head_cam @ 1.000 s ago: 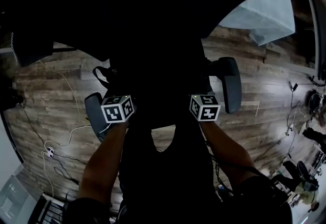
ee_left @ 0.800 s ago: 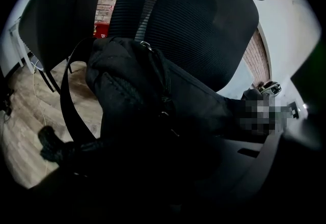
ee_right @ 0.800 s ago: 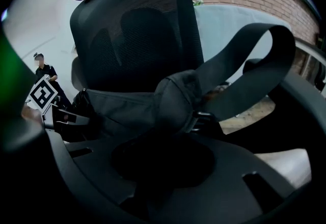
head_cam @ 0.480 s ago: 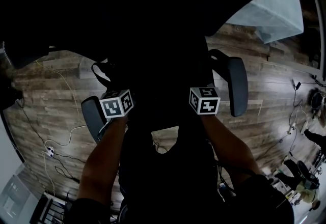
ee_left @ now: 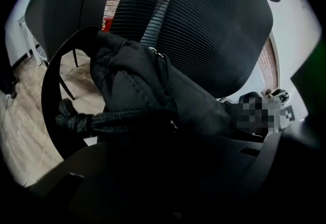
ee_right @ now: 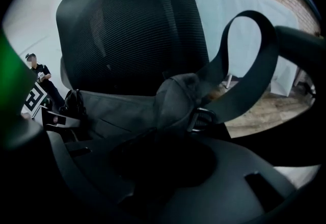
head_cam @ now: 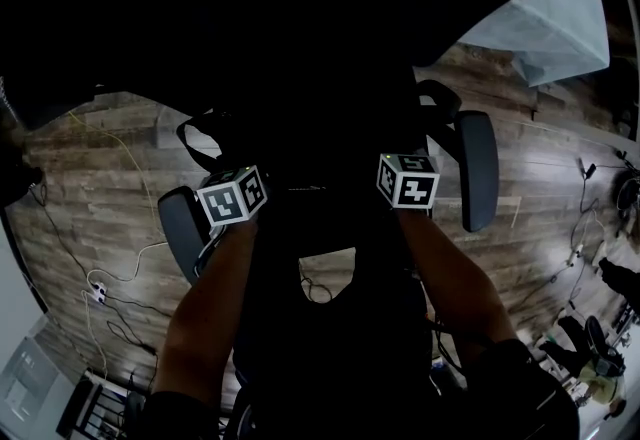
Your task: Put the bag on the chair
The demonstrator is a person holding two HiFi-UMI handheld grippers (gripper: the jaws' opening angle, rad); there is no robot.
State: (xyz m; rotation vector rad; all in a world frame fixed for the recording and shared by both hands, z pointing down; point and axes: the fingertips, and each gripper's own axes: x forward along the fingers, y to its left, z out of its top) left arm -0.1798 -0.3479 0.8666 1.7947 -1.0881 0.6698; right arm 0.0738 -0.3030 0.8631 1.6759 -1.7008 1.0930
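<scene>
A black bag point(ee_left: 147, 90) lies on the seat of a black mesh office chair point(ee_left: 204, 24), leaning on the backrest. The left gripper point(ee_left: 168, 167) is low at the bag's left end, next to its rope handle point(ee_left: 112, 118) and strap loop point(ee_left: 51, 90). At the bag's point(ee_right: 132, 111) right end is the right gripper point(ee_right: 163, 167), below a wide strap loop point(ee_right: 244, 65). Both pairs of jaws have just been opening, with dark bag fabric still between them. Whether the pads press on it is lost in shadow. From the head view only the marker cubes point(head_cam: 232, 196) point(head_cam: 407, 180) stand out.
The chair's armrests point(head_cam: 183, 228) point(head_cam: 478, 168) flank my forearms. Wooden floor with loose cables point(head_cam: 100, 293) lies left of the chair. A white sheet point(head_cam: 550, 28) hangs at the far right. A second dark chair point(ee_left: 66, 4) stands behind on the left. A person point(ee_right: 41, 75) stands far off.
Both marker cubes have shifted a little up the picture, the right one more. The chair's right armrest now shows further right and higher. The bag stays between the two grippers.
</scene>
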